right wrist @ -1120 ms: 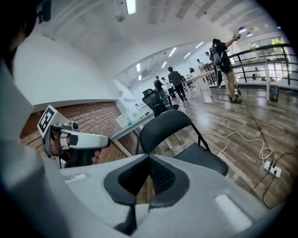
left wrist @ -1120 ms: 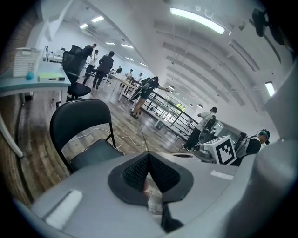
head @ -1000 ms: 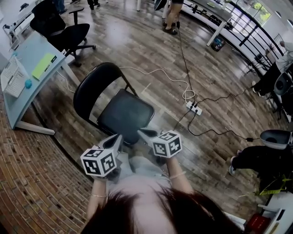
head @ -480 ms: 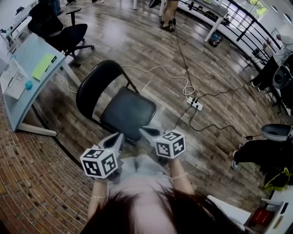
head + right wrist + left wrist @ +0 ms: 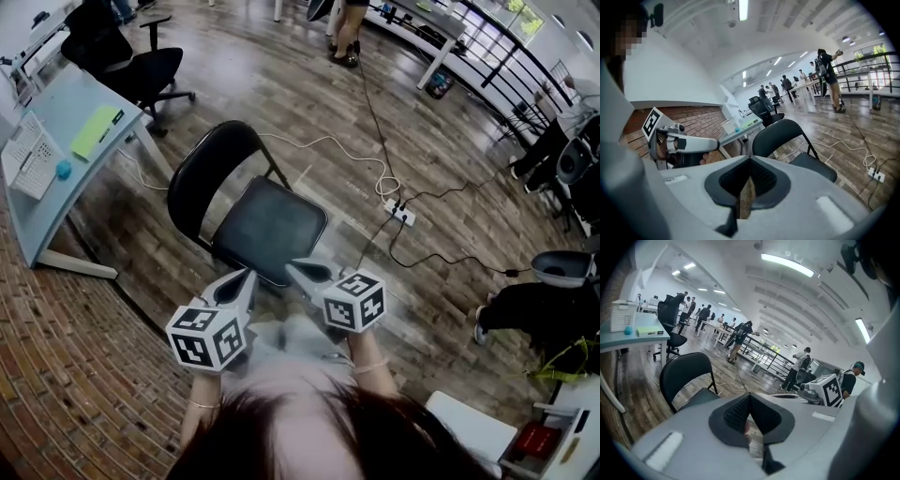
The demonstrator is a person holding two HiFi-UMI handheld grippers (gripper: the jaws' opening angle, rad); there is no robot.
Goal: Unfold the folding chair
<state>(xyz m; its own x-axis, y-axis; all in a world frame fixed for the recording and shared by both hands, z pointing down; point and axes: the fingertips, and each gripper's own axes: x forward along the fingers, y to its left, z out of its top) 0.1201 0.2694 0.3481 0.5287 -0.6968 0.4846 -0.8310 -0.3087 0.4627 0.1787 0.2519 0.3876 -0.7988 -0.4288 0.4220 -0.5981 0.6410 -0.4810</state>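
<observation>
**Folding chair stands open ahead of two closed, empty grippers**

Well off to the left of the left jaws, a pale desk [image 5: 56,150] stands against the brick-patterned floor. The left gripper [image 5: 242,279] is held close to the person's body, its jaws pressed together with nothing between them. Just ahead of both sets of tips, and apart from them, the black folding chair [image 5: 267,230] stands on its legs, seat down and roughly level, with its curved backrest [image 5: 202,169] at the far side. The right gripper [image 5: 296,271] sits beside the left, jaws likewise pressed together and empty. Further right of the right jaws, a white cable [image 5: 323,141] and a power strip [image 5: 400,216] lie on the wooden floor.

The chair looks fully opened, so the job seems near its end. To finish well, press the closed tips evenly on the seat's front edge to settle it; keep clear of the side hinges; mind the cable near the legs.
</observation>
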